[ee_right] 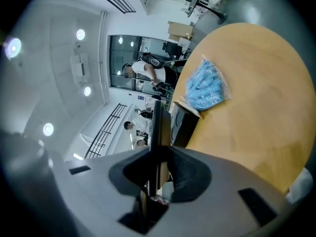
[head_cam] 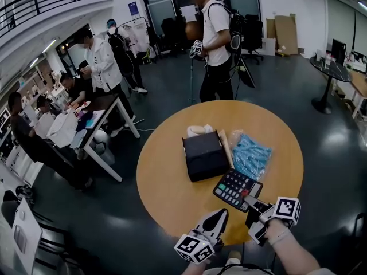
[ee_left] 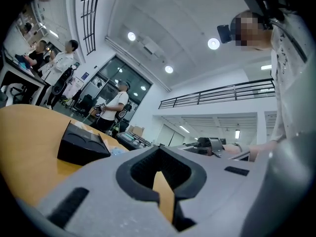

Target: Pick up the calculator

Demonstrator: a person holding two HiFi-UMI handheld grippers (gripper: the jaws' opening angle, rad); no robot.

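Note:
The calculator (head_cam: 237,189), black with coloured keys, hangs just above the round wooden table (head_cam: 172,193), right of the middle. My right gripper (head_cam: 252,204) is shut on its near corner. In the right gripper view the calculator (ee_right: 159,132) stands edge-on as a thin dark slab clamped between the pads of the right gripper (ee_right: 159,169). My left gripper (head_cam: 221,213) hovers at the table's near edge, left of the calculator, its jaws together with nothing in them. In its own view the left gripper (ee_left: 160,174) shows only table wood past its tips.
A black box (head_cam: 204,154) sits mid-table with a blue plastic bag (head_cam: 250,155) to its right and a white bundle (head_cam: 199,130) behind it. A person (head_cam: 217,44) stands beyond the table. A desk (head_cam: 103,105) with seated people lies at the left.

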